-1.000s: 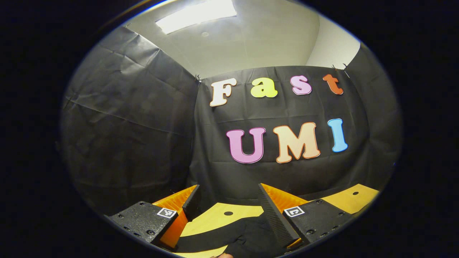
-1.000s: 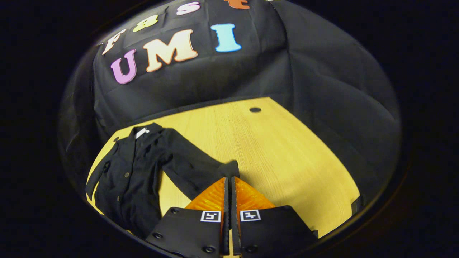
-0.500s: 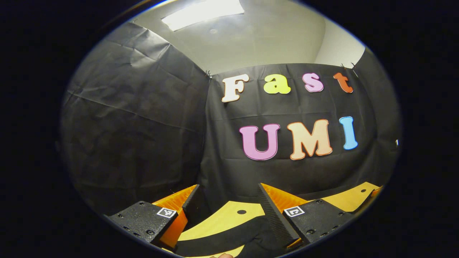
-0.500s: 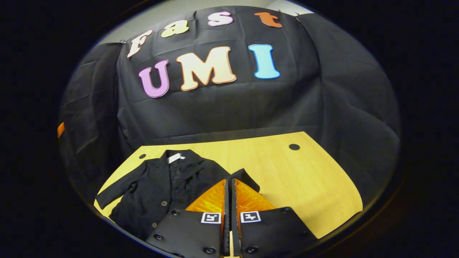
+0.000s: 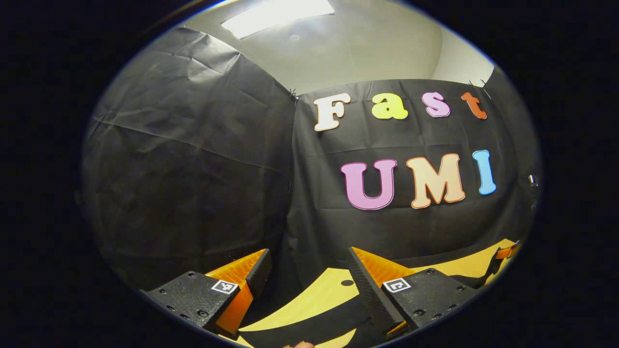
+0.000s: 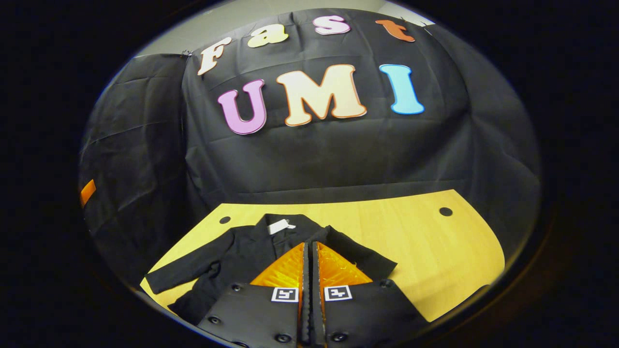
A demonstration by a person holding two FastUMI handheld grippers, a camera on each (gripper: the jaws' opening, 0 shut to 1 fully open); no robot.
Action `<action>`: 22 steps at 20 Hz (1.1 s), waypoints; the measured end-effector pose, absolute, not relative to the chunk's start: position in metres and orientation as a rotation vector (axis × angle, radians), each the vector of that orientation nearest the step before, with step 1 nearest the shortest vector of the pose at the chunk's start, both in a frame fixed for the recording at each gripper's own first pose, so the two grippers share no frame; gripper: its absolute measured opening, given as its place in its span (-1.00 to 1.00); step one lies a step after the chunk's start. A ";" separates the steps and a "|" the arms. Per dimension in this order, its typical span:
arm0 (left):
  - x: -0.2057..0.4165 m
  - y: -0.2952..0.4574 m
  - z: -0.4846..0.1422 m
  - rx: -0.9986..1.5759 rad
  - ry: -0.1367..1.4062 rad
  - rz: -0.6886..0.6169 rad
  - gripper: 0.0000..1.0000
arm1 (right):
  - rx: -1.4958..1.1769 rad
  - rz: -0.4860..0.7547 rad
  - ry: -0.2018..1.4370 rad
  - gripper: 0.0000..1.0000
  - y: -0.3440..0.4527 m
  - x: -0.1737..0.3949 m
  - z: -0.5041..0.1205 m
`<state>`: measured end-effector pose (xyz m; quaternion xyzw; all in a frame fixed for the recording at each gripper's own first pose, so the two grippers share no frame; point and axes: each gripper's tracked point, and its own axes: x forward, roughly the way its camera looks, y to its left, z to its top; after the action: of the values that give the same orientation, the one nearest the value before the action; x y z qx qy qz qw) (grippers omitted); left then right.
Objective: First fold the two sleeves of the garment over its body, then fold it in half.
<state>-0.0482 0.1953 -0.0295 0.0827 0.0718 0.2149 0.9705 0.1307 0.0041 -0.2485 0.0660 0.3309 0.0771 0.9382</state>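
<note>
**Two grippers held above a black garment on the table**

One black garment (image 6: 227, 256) is spread flat on the wooden table (image 6: 435, 251), collar toward the booth wall, with one sleeve (image 6: 181, 273) stretched out to the side. In the right gripper view, the right gripper (image 6: 309, 251) is seen with its fingers pressed together; whether cloth is pinched between them cannot be told. In the left gripper view, the left gripper (image 5: 307, 263) is held with its fingers spread wide apart, a strip of dark cloth (image 5: 309, 326) lying below them.

The jacket (image 6: 232, 256) is plain black with a small white label (image 6: 280, 225) at its collar. The table (image 6: 425, 251) is light yellow wood grain.
</note>
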 end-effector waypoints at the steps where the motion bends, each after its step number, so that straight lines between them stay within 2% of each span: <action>1: -0.048 0.202 -0.033 0.164 0.150 0.438 0.85 | 0.128 0.169 0.669 -0.84 0.017 0.135 -0.248; 2: -0.049 0.209 -0.035 0.160 0.156 0.442 0.89 | 0.119 0.183 0.666 -0.90 0.031 0.137 -0.246; 11: -0.050 0.277 -0.060 0.145 0.225 0.446 0.89 | 0.048 0.283 0.653 -0.85 0.149 0.165 -0.259; 21: -0.071 0.334 -0.085 0.106 0.287 0.505 0.89 | 0.042 0.344 0.695 -0.89 0.240 0.182 -0.297; 22: -0.073 0.337 -0.091 0.094 0.301 0.509 0.89 | 0.069 0.357 0.699 -0.75 0.245 0.179 -0.296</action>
<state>-0.0732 0.3366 -0.0907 0.0462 0.1481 0.2508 0.9555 0.1793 0.2454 -0.2955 0.0337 0.3406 0.1739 0.9234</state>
